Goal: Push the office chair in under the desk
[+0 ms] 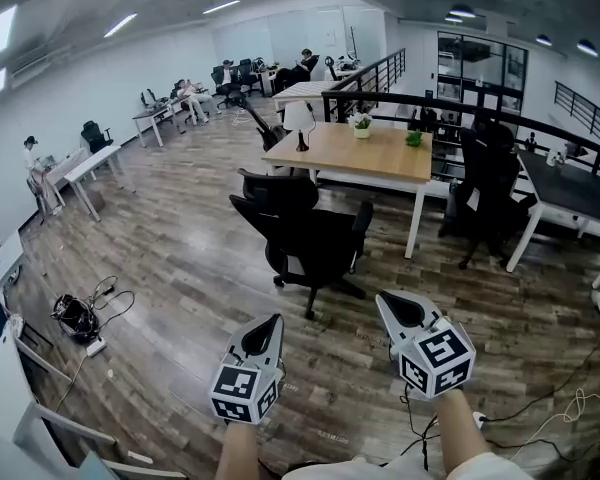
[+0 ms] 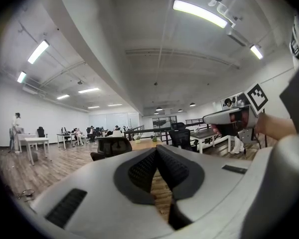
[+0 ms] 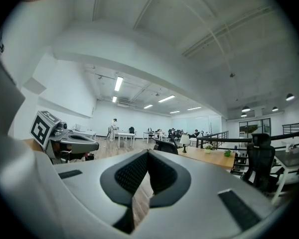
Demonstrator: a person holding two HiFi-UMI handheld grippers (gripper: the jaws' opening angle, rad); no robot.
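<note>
You stood on a grey-brown wood-plank floor (image 1: 180, 268) that filled most of the head view. The light wooden desk (image 1: 375, 153) with white legs sat upper centre, its far edge hidden behind a dark railing. The black office chair (image 1: 305, 238) stood at the centre of the frame, just in front of the desk's near-left edge, with its back turned to you and its seat out from under the top. A dark shape right behind it could have been a headrest or a second chair; you could not tell which.

Your bare forearms (image 1: 238, 453) were cut off by the bottom edge of the frame. You held both tools level, side by side, pointing at the chair and well apart from it. The left gripper (image 1: 274, 320) had its ribbed jaws pressed together with nothing between them (image 2: 156, 149). The right gripper (image 1: 382, 299) was likewise closed and empty (image 3: 148, 153).

On the desk, a small table lamp (image 1: 300, 128) and two potted plants (image 1: 361, 123) were too small to make out in detail.
</note>
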